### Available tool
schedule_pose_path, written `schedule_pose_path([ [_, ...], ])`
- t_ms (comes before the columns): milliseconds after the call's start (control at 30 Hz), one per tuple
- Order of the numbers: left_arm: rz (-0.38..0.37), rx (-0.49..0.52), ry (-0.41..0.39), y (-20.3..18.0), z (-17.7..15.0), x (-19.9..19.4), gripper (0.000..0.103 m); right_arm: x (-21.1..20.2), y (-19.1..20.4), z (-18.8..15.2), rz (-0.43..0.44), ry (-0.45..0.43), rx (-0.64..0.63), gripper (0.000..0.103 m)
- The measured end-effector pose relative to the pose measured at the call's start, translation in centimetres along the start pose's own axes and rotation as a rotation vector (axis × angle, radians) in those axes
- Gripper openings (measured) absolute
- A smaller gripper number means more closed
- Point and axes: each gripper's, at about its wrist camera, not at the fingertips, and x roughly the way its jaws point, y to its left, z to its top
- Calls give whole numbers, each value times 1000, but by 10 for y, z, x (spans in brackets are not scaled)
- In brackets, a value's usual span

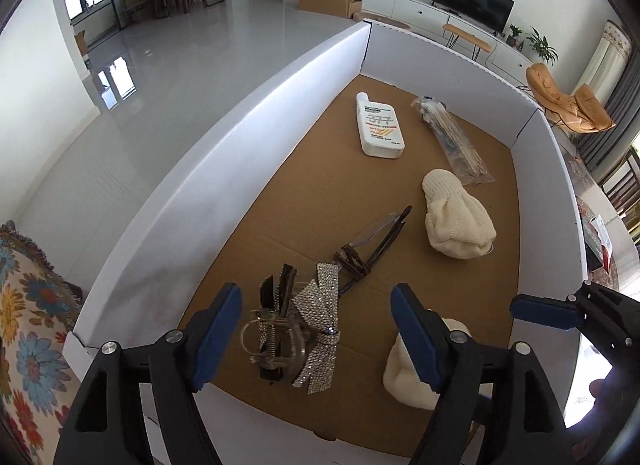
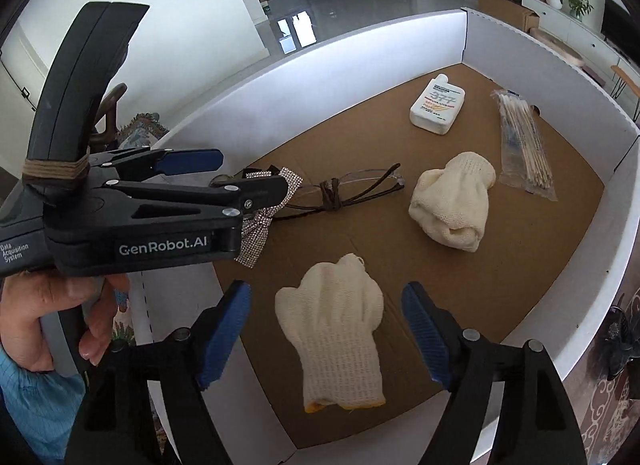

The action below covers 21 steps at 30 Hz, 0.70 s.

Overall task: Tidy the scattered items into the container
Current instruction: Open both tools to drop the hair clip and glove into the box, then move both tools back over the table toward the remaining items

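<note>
Stood on the floor of a bright living room: a big white-walled box with a brown cardboard bottom (image 1: 540, 193), holding many small things.

Left gripper (image 1: 316, 339) hung over the near left part of the box, jaws wide apart, gripping nothing. Lay right between its blue pads (image 1: 218, 335): a sparkly silver rhinestone bow hair clip with a clear plastic claw (image 1: 308, 329), resting on the brown bottom. Could not tell if the pads touched it.

Right gripper (image 2: 326, 335) hung over the near middle, jaws released too, holding nothing. Lay flat between its blue fingers (image 2: 424, 329), not touching them: a cream knitted work glove with a yellow cuff edge (image 2: 340, 339), cuff near, fingertips pointing far.

Sat a bit farther in, to the right: a second cream knitted glove, bunched into a ball (image 2: 450, 205). Lay between the bow clip and the bunched glove: thin folded glasses with dark brown arms (image 2: 348, 191), just beside the bow.

Rested far back, well apart from the grippers: a flat white plastic bottle with "377" printed on it (image 2: 438, 105), on its back. Lay just right of the bottle: a long clear bag of wooden cotton swabs (image 2: 524, 145).

Showed beyond the box in the left view: a black flat television on a white cabinet (image 1: 470, 3).
</note>
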Motion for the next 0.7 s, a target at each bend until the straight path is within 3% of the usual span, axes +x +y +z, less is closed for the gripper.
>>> schedule_pose_path([
  [200, -112, 29, -149, -49, -18, -59, 76, -66, -21, -19, -19, -169, 33, 79],
  [300, -211, 99, -218, -97, -35, -95, 78, -111, -39, -58, -34, -217, 23, 79],
  [367, -267, 142, -258, -131, -50, -114, 94, -143, -57, -94, -87, -245, 34, 79],
  [433, -336, 170, -279, -162, -67, -123, 99, -175, -82, -138, -151, -275, 81, 79],
  [567, -477, 221, -211, -228, -103, -100, 99, -219, -144, -243, -287, -304, 261, 79],
  [700, -517, 321, -83, -293, -138, -44, 99, -223, -211, -342, -423, -228, 494, 79],
])
